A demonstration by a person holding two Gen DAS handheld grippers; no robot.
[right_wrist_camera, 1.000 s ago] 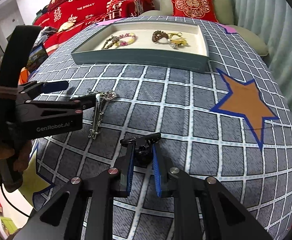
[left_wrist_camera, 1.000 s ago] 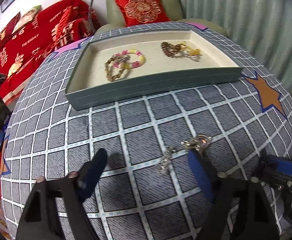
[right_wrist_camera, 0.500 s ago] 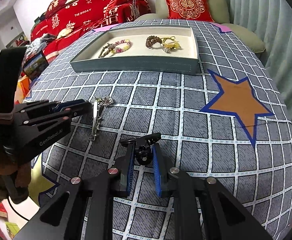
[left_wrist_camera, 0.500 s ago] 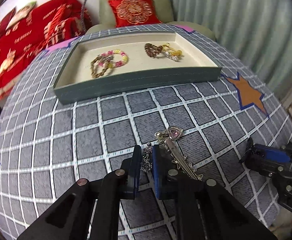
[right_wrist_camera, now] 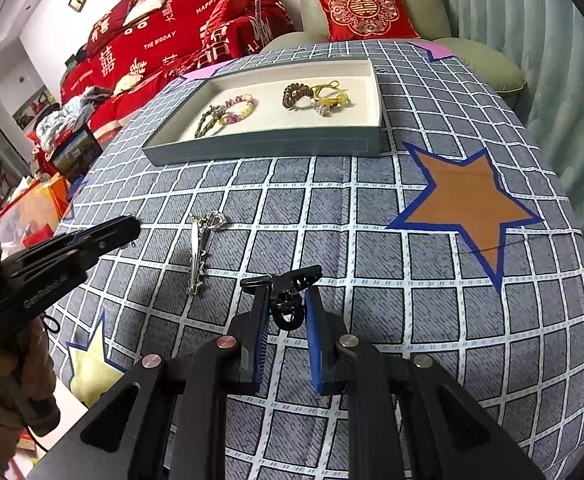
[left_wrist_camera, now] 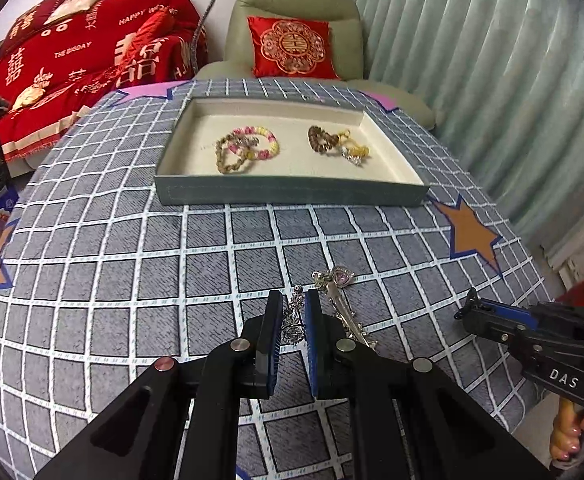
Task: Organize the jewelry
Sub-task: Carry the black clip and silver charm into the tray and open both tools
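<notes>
My left gripper (left_wrist_camera: 294, 300) is shut on a small silver chain charm (left_wrist_camera: 295, 320) and holds it just above the cloth. A silver hairpin with a pink heart (left_wrist_camera: 342, 300) lies beside it on the right; it also shows in the right wrist view (right_wrist_camera: 200, 252). My right gripper (right_wrist_camera: 285, 300) is shut on a black hair clip (right_wrist_camera: 285, 288). The grey tray (left_wrist_camera: 292, 194) at the far side holds a beaded pink-yellow bracelet (left_wrist_camera: 255, 146), a braided bracelet (left_wrist_camera: 227, 158), a brown bead bracelet (left_wrist_camera: 322, 140) and a yellow cord piece (left_wrist_camera: 354, 150).
The table wears a grey checked cloth with an orange star patch (right_wrist_camera: 468, 206) at the right. A green armchair with a red cushion (left_wrist_camera: 292, 48) stands behind the tray. A red-covered sofa (left_wrist_camera: 71, 64) lies to the far left.
My left gripper closed on the silver chain charm and lifted it, pulling back from the tray. My right gripper stayed shut on the black clip.
</notes>
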